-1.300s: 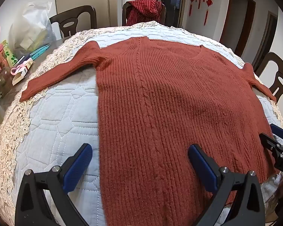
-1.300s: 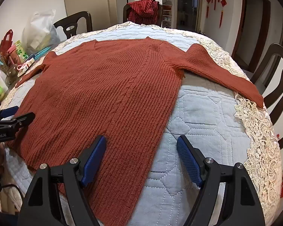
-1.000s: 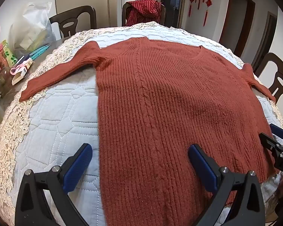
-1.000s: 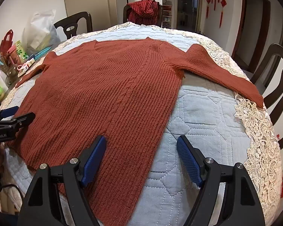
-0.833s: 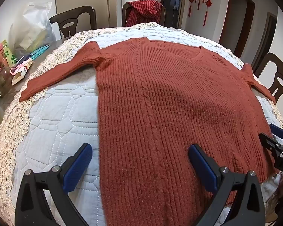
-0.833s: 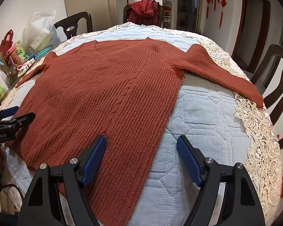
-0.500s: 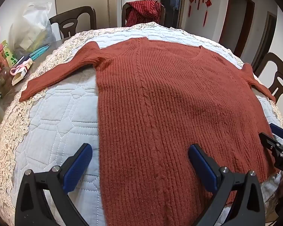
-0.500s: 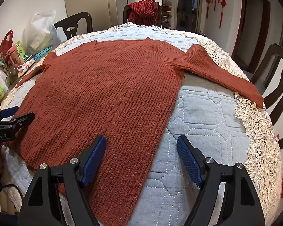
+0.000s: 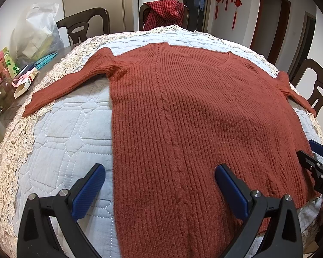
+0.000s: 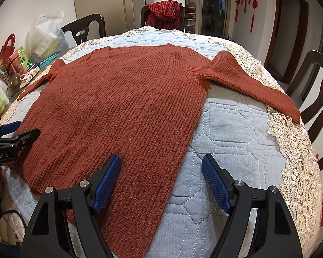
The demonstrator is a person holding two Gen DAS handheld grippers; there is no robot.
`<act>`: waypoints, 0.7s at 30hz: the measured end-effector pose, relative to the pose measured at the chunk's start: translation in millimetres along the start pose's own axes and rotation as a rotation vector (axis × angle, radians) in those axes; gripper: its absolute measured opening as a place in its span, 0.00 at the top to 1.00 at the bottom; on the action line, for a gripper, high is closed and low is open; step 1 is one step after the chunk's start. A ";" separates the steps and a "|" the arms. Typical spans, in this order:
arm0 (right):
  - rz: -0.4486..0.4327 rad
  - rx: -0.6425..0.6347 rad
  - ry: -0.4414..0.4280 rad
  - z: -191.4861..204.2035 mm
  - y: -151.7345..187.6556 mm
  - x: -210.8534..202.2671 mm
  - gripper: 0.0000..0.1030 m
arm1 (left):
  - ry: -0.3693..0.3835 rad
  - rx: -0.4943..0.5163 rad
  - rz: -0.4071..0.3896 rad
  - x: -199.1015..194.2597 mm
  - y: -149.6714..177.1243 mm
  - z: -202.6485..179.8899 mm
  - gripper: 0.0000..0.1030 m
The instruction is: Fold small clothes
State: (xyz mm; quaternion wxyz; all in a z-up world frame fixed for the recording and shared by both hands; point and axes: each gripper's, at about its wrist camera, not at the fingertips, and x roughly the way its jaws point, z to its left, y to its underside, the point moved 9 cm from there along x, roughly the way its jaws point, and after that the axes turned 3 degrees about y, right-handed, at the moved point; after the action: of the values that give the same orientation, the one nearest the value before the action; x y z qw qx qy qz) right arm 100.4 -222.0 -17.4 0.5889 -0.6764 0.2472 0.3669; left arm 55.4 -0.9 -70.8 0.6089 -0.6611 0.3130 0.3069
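A rust-red ribbed sweater [image 9: 193,118] [image 10: 118,99] lies flat, front up, on a pale blue quilted cloth [image 9: 60,133] [image 10: 232,124], both sleeves spread outward. My left gripper [image 9: 159,185] hovers open over the sweater's lower left hem, one blue pad over the cloth and the other over the knit. My right gripper [image 10: 161,176] is open above the lower right hem, straddling the sweater's side edge. Each gripper also shows at the edge of the other's view: the right gripper [image 9: 314,159], the left gripper [image 10: 13,133]. Nothing is held.
Dark wooden chairs [image 9: 86,25] [image 10: 320,81] ring the table; one chair at the back carries a red checked cloth [image 9: 163,10]. A white plastic bag [image 9: 36,36], boxes and a jar [image 9: 4,90] crowd the table's left side. Lace trim [image 10: 295,150] edges the cloth.
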 end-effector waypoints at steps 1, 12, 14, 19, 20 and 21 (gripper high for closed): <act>0.000 -0.001 0.001 0.0 0.1 -0.1 0.25 | 0.000 0.000 0.000 0.0 0.2 0.2 0.00; 0.008 0.000 -0.001 0.1 0.6 0.2 0.25 | -0.001 -0.003 0.001 0.6 0.5 0.5 0.00; 0.010 0.001 -0.001 -1.5 1.2 -0.6 0.25 | -0.002 -0.002 0.001 0.5 0.9 0.7 0.00; 0.012 0.001 -0.003 -0.2 0.9 0.9 0.25 | -0.003 -0.003 0.004 0.3 1.4 1.3 0.00; 0.011 0.001 -0.003 -0.2 0.9 0.9 0.25 | -0.003 -0.003 0.004 0.1 1.6 1.5 0.00; 0.011 0.000 -0.003 0.0 0.8 1.0 0.25 | -0.002 -0.004 0.004 0.1 1.6 1.7 0.00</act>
State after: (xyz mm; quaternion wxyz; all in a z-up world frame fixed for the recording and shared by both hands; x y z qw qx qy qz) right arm 100.3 -222.0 -18.7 0.5873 -0.6743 0.2501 0.3713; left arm 54.2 0.7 -72.0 0.6074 -0.6613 0.3129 0.3095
